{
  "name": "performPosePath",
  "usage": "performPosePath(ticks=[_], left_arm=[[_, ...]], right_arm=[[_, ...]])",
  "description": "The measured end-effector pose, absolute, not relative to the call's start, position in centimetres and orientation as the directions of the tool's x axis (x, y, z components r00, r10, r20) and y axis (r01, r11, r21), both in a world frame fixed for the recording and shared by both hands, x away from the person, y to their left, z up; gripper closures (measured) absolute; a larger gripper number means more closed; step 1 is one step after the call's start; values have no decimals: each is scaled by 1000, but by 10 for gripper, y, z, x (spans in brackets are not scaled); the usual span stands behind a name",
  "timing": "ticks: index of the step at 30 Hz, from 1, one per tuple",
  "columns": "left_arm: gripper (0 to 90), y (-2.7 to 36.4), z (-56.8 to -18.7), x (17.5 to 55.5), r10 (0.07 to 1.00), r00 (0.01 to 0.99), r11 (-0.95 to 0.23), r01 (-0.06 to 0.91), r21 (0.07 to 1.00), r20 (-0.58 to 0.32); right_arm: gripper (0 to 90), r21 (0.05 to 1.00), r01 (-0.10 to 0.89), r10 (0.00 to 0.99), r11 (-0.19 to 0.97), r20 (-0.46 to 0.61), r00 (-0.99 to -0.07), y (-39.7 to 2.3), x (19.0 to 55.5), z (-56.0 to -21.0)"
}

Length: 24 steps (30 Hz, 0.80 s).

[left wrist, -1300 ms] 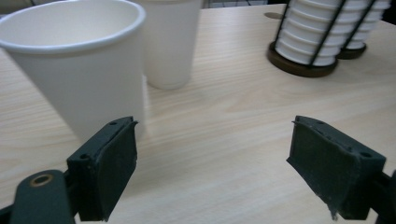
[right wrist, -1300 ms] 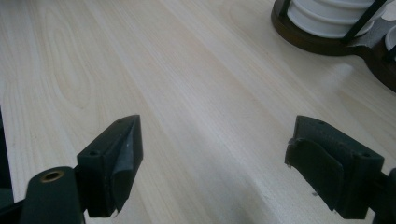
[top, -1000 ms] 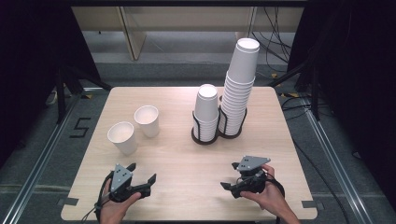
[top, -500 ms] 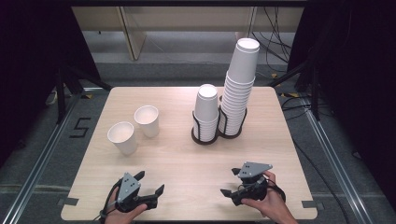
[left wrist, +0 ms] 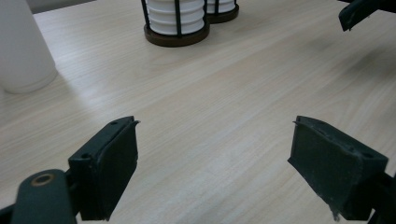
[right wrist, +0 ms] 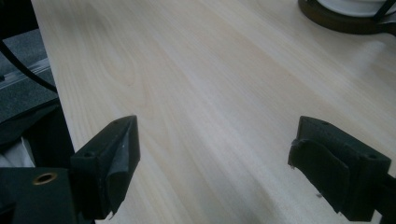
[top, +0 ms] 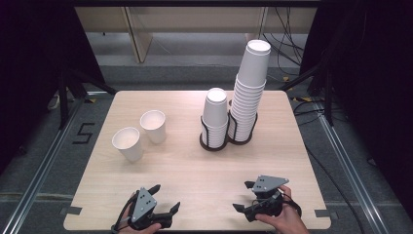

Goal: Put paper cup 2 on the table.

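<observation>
In the high view, the left tongs sit at the lower left of the frame over the near edge of the worktop, jaws spread with nothing between them. The right tongs sit at the lower right, also spread and empty. Two loose paper cups, the nearer cup and the farther cup, stand upright at centre left, well apart from both tongs and up-frame of the left ones. The short cup stack and tall cup stack stand in a black wire holder at upper centre.

In the left gripper view, the jaws stand wide over bare wood; a cup is at upper left, the holder at top centre.

In the right gripper view, the jaws are released over bare worktop; the holder base is at upper right
</observation>
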<state>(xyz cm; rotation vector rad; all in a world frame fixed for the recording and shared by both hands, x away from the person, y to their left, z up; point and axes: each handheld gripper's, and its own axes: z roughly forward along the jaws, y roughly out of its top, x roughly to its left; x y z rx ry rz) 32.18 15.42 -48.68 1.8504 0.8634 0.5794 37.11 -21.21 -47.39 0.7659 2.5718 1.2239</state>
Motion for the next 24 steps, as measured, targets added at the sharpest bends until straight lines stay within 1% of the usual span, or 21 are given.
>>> performPosePath(ticks=[1,2,3,8,11,14,15,17,24], left_arm=[[146,154,-486,321,768,639,-297,304,905,37],[146,153,-486,320,767,641,-290,303,907,31],[146,152,-487,320,765,644,-284,306,909,22],[146,152,-487,321,764,645,-290,311,905,24],[146,153,-486,322,764,644,-299,301,906,38],[146,153,-486,322,765,644,-291,303,908,30],[146,153,-486,322,764,644,-296,303,906,35],[146,153,-487,322,760,650,-290,308,906,23],[146,153,-487,323,764,644,-299,305,904,35]], right_arm=[[158,760,389,530,521,69,-845,-212,369,-475],[158,760,383,529,526,60,-846,-213,369,-475],[158,756,398,534,520,76,-842,-213,367,-475],[158,754,385,526,531,63,-848,-214,366,-477],[158,753,390,527,530,69,-847,-214,366,-478],[158,746,397,527,535,73,-847,-214,366,-478],[158,749,382,521,542,57,-852,-214,367,-479],[158,745,398,527,535,74,-847,-213,365,-479],[158,745,395,520,537,75,-851,-213,366,-480]])
